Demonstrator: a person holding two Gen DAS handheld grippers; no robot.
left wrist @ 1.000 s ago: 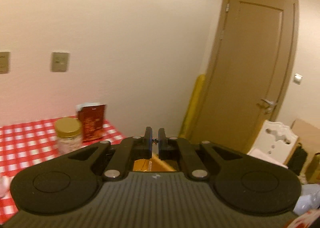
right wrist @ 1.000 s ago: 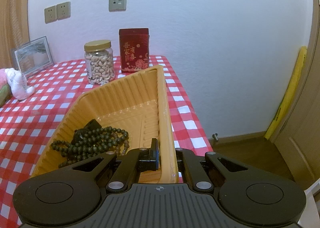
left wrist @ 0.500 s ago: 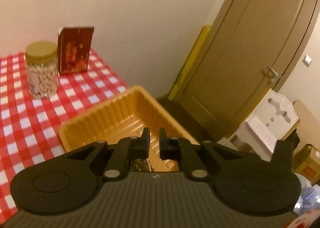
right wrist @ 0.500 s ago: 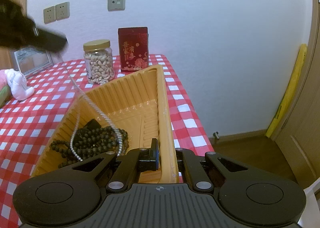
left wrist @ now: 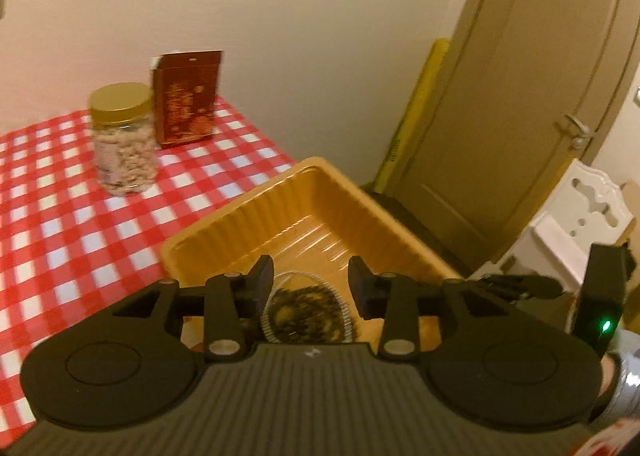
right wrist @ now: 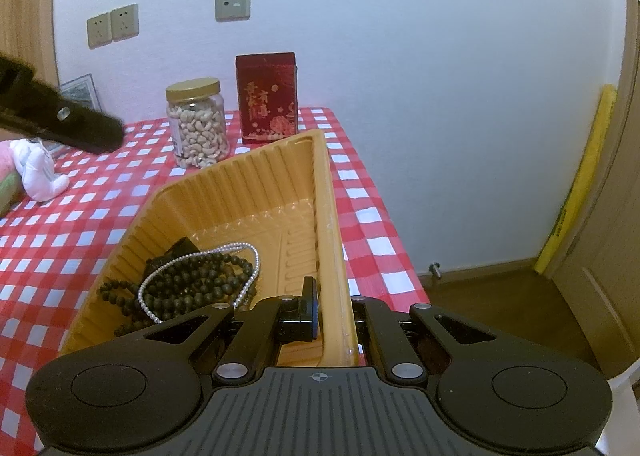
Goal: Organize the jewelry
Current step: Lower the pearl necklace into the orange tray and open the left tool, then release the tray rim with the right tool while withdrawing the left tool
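Over the tray, the left gripper is opening, empty; pearls lie on dark beads at seven o'clock. Right gripper, clamped on the rim, could tip it.

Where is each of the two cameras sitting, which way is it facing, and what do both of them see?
Left wrist: on the left gripper, angled down into the yellow tray; its jaws are opening above the beads, nothing between them.
Right wrist: on the right gripper, shut on the tray's right wall, facing along the tray toward the wall; the left gripper's tip intrudes at left.
Shared: tray, beads, pearl necklace, nut jar, red box, checked tablecloth.
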